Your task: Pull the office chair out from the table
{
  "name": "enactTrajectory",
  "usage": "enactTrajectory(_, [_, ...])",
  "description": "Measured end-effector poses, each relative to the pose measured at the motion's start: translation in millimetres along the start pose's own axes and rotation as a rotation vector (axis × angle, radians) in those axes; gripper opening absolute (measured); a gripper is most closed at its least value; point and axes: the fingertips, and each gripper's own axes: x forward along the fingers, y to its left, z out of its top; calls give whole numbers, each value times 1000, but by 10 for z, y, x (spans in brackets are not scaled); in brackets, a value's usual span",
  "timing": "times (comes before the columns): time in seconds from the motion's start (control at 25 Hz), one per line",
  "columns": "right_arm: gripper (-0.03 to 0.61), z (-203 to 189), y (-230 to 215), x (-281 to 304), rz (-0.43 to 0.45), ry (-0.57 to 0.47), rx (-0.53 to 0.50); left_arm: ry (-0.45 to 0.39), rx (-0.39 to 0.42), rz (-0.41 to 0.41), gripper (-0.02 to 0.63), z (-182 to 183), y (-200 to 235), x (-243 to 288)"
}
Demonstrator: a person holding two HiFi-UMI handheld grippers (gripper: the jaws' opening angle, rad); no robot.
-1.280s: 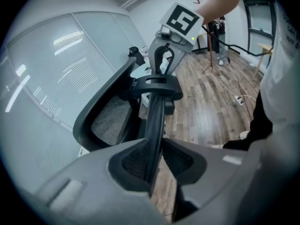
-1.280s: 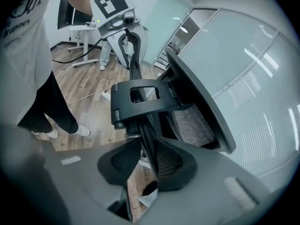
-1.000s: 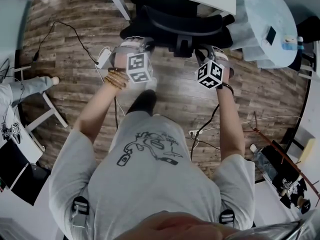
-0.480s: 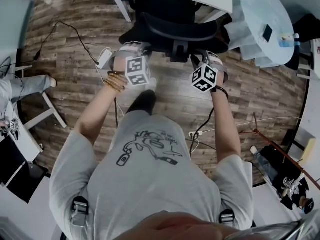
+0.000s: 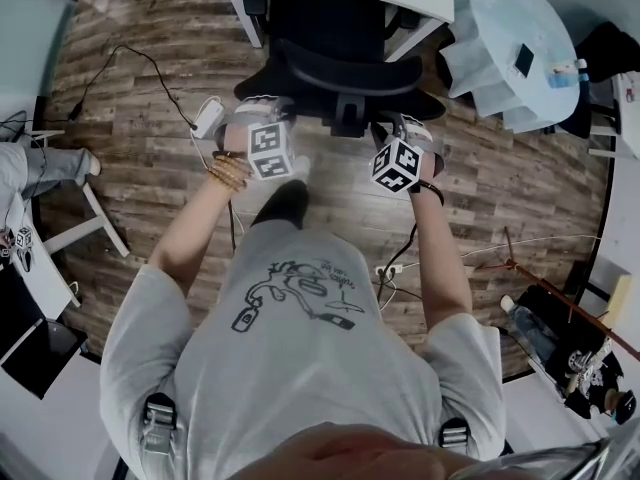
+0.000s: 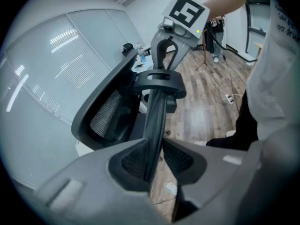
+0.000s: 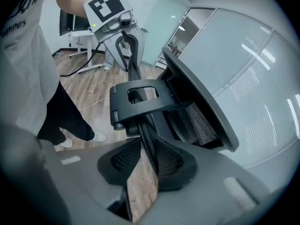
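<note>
Jaws of my left gripper and right gripper each clamp the office chair's top backrest rim, one per side.

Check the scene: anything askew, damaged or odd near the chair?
Nothing damaged or spilled. The left tool and right tool each grip the back rim of the office chair. One oddity: a white power strip and loose cables lie on the floor near it, where it might snag.
</note>
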Motion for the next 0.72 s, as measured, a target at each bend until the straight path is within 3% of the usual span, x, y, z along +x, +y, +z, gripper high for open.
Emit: enactTrajectory(0.72, [101,-18,1449,-779,12,-17,-1,37,7,-14,98,-119,-1394,-686])
